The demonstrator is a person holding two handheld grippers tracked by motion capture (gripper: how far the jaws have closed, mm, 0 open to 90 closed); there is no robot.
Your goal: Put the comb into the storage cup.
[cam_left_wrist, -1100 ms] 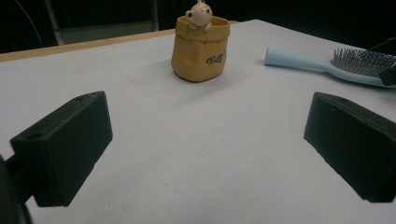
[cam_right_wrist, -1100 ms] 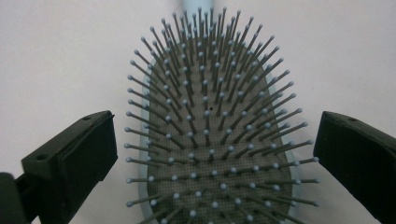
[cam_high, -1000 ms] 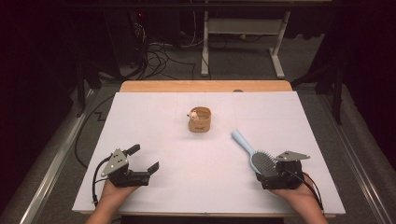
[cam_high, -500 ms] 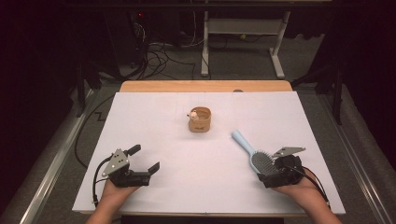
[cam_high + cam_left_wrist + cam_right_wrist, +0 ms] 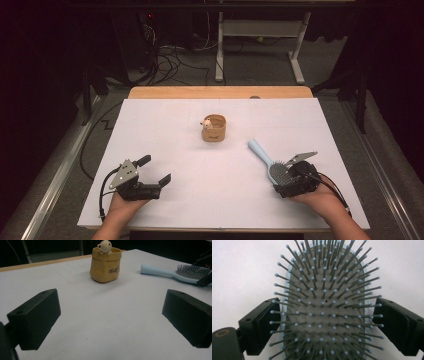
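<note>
the right gripper [image 5: 322, 322] has just been closing its jaws around the head of the pale blue hairbrush [image 5: 272, 167] lying near the table's [image 5: 165, 125] right edge; they now seem to touch its rim, so lifting looks next. the left gripper [image 5: 152, 172] rests open.

Both forearms come in from the near edge of the desk, each hand wrapped around the body of a gripper. The left gripper [image 5: 156, 169] rests low at the near left, its 2 black fingers [image 5: 37, 317] spread wide and pointing forward and slightly inward, with nothing between them. The right gripper [image 5: 286, 176] sits at the near right, angled forward and to the left, the grey plate on top tilted up. Its fingers [image 5: 260, 325] have just been closing and now stand at either side of the hairbrush [image 5: 324, 302] head; whether they press on it cannot be told.
</note>
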